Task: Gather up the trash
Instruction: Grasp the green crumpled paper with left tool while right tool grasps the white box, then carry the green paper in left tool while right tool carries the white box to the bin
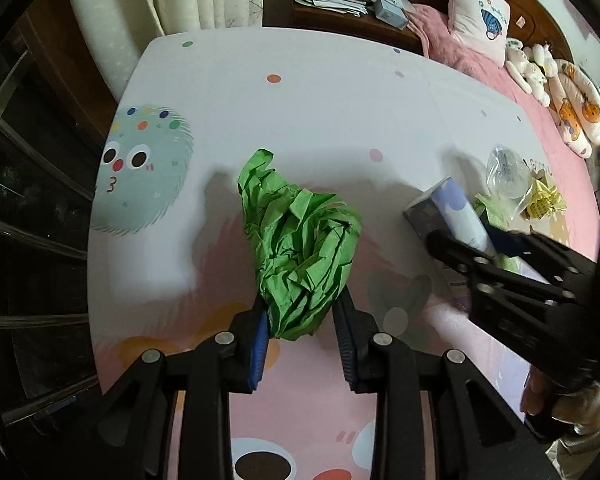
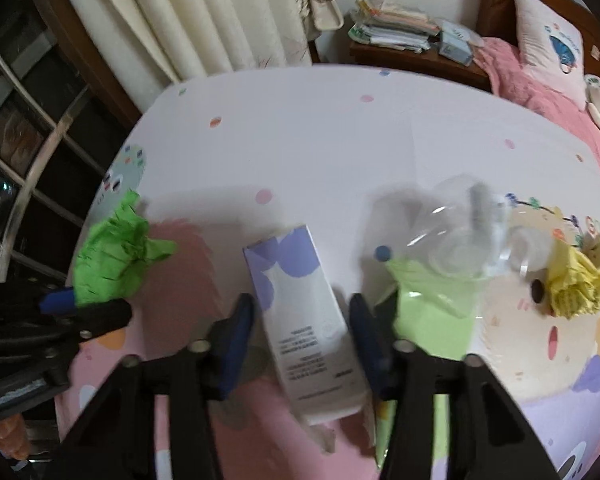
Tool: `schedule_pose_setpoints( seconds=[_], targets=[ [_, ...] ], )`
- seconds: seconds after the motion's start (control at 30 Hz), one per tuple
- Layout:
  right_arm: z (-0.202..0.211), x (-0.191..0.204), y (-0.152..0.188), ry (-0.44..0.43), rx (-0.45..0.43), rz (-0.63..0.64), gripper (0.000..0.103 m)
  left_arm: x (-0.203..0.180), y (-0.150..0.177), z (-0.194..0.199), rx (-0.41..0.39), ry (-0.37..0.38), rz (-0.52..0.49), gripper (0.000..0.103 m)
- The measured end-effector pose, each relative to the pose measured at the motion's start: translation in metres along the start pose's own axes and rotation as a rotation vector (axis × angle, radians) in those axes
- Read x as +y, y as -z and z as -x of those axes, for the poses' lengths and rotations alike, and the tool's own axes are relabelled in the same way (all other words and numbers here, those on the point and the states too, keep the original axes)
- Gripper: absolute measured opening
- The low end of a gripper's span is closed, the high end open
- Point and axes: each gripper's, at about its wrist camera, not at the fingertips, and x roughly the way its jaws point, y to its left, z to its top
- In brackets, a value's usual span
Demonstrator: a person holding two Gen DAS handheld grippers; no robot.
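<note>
Left claw [image 1: 300, 316] clamps green paper [image 1: 300, 248]; right claw [image 2: 302, 320], apart, straddles forward-pointing carton [image 2: 300, 320].

On the table [image 2: 320, 128], the crumpled paper ball [image 2: 112, 256] lies left of the carton [image 2: 300, 320] — a clear plastic bag [image 2: 460, 236] and paper wad [image 2: 576, 284] sit right; the bed [image 2: 548, 96] stands behind.
</note>
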Motion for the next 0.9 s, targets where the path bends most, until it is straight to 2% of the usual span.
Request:
schedule_pose_setpoints(
  seconds=[0.2,0.5,0.7,0.9],
  targets=[
    [0.005,0.011,0.008,-0.027,-0.015,0.006,0.038,-0.002,0.009,0.016,-0.022,0.007,-0.011,0.029],
    [0.047,0.011,0.043,-0.081,-0.050,-0.057,0.038,-0.026,0.042,0.051,-0.054,0.029,-0.040,0.029],
    [0.090,0.004,0.086,-0.126,-0.087,-0.102,0.038,-0.053,0.081,0.083,-0.087,0.043,-0.059,0.029],
    [0.136,-0.003,0.137,-0.159,-0.128,-0.113,0.038,-0.088,0.138,0.110,-0.120,0.033,-0.098,0.029]
  ],
)
